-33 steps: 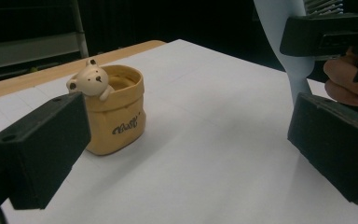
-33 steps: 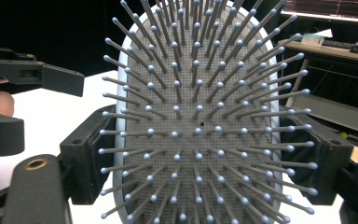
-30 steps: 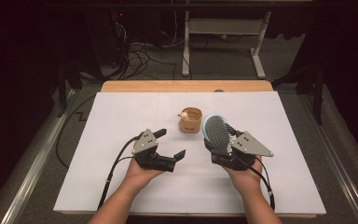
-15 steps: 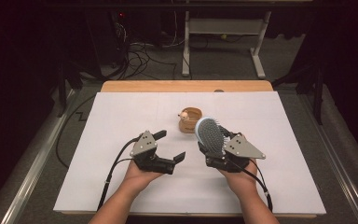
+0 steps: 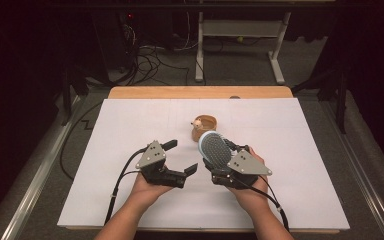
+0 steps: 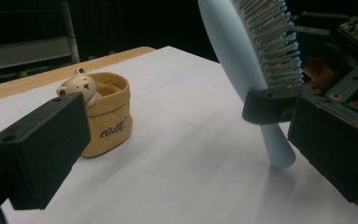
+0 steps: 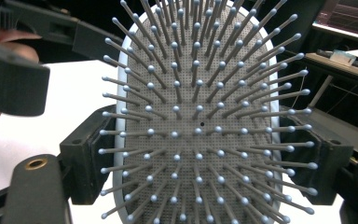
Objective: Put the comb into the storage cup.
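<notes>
While the left tongs (image 5: 182,156) are held released and empty over the near left of the white desk (image 5: 105,165), nothing is seen between their two black jaws, which stand well apart in the left gripper view. Farther right and toward the back, a small tan cup (image 5: 203,127) with a bear figure on its rim is seen upright on the desk, apart from both tongs. Just right of the left tongs, a pale blue brush (image 5: 214,150) is carried off the desk, nearly upright, its bristles turned toward the right hand and its handle pointing down. The right tongs (image 7: 200,163) are clenched on the brush: in the right gripper view the jaws are seen pressed against the two edges of the brush head, low on the bristle pad.

The step in hand is judged to be the carrying of the brush, either toward the cup or toward the left tongs. For a drop into the cup, the handle would have to be brought over the opening and lowered straight, with the cup perhaps steadied by the left tongs, since so light a cup could be tipped. For a hand-over, the bare handle would have to be offered between the open jaws before the right grip is eased.
</notes>
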{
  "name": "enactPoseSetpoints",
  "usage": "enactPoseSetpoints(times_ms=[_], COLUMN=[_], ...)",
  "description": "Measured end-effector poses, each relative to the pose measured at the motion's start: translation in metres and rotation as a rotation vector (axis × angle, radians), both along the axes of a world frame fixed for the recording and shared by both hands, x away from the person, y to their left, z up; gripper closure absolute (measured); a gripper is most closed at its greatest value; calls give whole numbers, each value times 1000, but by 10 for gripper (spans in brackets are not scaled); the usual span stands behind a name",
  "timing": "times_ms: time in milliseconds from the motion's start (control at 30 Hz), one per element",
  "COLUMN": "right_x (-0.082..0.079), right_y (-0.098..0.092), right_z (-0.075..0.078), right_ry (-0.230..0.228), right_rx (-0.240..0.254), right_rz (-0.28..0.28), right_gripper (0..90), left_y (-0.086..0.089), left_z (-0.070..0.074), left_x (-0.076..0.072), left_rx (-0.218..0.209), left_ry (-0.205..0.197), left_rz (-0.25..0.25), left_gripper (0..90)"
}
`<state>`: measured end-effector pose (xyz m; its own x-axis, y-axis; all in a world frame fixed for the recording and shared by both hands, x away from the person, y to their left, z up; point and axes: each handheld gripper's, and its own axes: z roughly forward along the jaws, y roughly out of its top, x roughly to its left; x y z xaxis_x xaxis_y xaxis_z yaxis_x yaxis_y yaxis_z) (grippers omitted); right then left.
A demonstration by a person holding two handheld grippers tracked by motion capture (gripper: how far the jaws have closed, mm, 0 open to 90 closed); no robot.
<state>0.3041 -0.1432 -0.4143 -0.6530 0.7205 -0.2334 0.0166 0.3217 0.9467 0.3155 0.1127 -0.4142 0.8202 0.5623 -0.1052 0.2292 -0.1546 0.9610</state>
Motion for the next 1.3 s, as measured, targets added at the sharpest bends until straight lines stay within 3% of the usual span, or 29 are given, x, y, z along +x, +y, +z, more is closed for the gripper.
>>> enactPoseSetpoints(times_ms=[700, 1100, 1300], right_x=[-4, -7, -10], right_y=[20, 29, 34], right_z=[-8, -11, -11], right_ry=[-11, -19, -16], right_rx=[-47, -71, -58], right_rz=[36, 60, 84], right_gripper=[206, 206, 206], left_y=[0, -3, -4], left_z=[7, 5, 5], left_x=[-4, -4, -3], left_rx=[-24, -29, -32], left_ry=[4, 35, 43], left_rz=[-13, -25, -31], left_gripper=[6, 23, 36])
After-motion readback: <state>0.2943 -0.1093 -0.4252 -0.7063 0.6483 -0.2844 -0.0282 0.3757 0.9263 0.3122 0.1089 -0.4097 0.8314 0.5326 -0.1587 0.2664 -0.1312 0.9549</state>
